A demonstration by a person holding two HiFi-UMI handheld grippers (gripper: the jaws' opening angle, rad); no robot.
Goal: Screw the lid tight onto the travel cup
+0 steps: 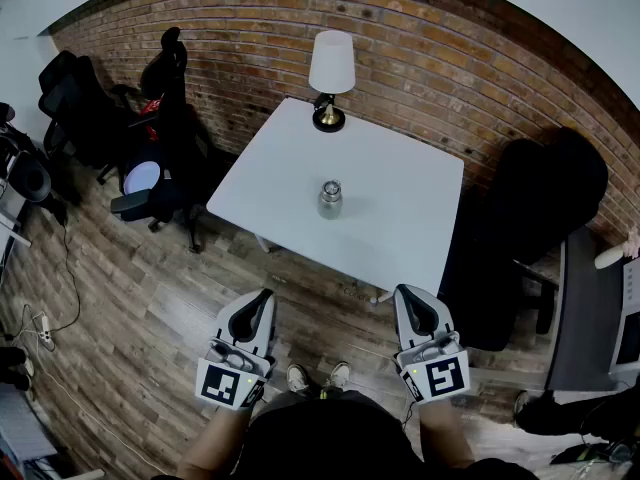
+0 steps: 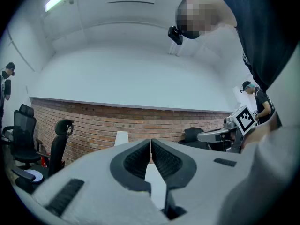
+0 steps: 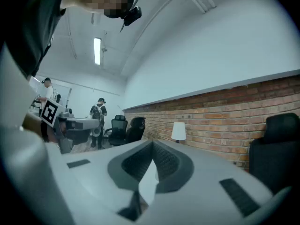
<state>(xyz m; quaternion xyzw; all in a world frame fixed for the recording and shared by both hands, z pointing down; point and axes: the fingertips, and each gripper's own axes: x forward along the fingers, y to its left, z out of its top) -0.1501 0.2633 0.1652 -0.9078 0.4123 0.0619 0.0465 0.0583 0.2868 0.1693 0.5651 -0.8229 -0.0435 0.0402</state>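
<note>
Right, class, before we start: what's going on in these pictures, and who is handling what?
A person stands back from a white table, holding a gripper in each hand. The left gripper and the right gripper are both shut and empty, held low near the body. The travel cup stands upright mid-table, untouched, with a lamp at the far edge. The job has not yet begun.

open table [image 1: 405,218] around travel cup [image 1: 330,199], lamp [image 1: 331,76] behind
</note>
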